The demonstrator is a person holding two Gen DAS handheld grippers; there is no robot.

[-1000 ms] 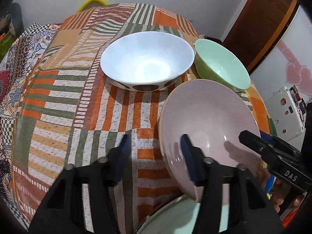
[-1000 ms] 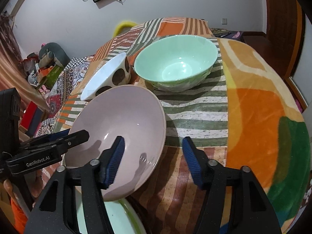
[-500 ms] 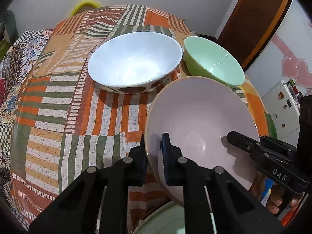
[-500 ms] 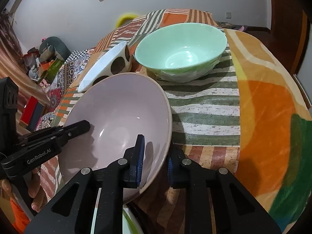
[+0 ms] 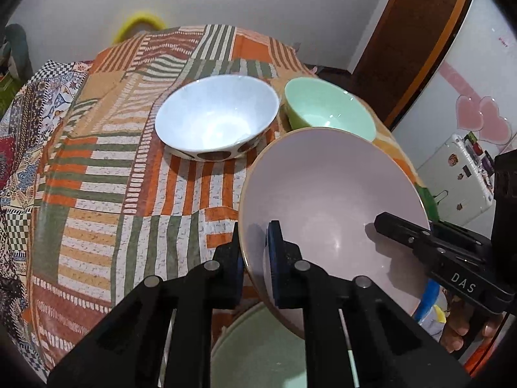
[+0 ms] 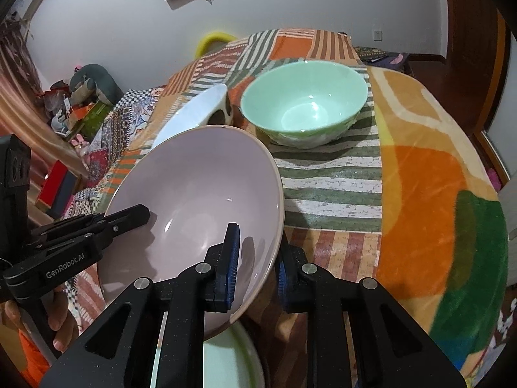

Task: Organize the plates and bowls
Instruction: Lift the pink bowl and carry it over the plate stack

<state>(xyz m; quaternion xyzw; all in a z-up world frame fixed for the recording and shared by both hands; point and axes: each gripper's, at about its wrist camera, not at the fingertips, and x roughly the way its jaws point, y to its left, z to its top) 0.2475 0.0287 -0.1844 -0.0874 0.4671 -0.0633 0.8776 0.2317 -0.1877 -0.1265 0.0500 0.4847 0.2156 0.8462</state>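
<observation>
Both grippers clamp pink bowl (image 5: 329, 194) rim: left gripper (image 5: 255, 258) at its 8 o'clock, right gripper (image 6: 258, 258) opposite. White spotted bowl (image 5: 216, 123) & green bowl (image 6: 303, 106) sit beyond at 12; pale green plate (image 5: 258, 349) below.

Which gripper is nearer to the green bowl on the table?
Right. The right gripper clamps the pink bowl's rim on the side facing the green bowl; the left gripper clamps the opposite rim, farther away.

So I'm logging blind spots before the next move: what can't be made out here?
- Pale green dish below the pink bowl: left wrist view, hidden by left gripper and bottom edge.
- White spotted bowl: right wrist view, mostly behind the pink bowl.
- Pink bowl's underside: unseen in both views.
</observation>
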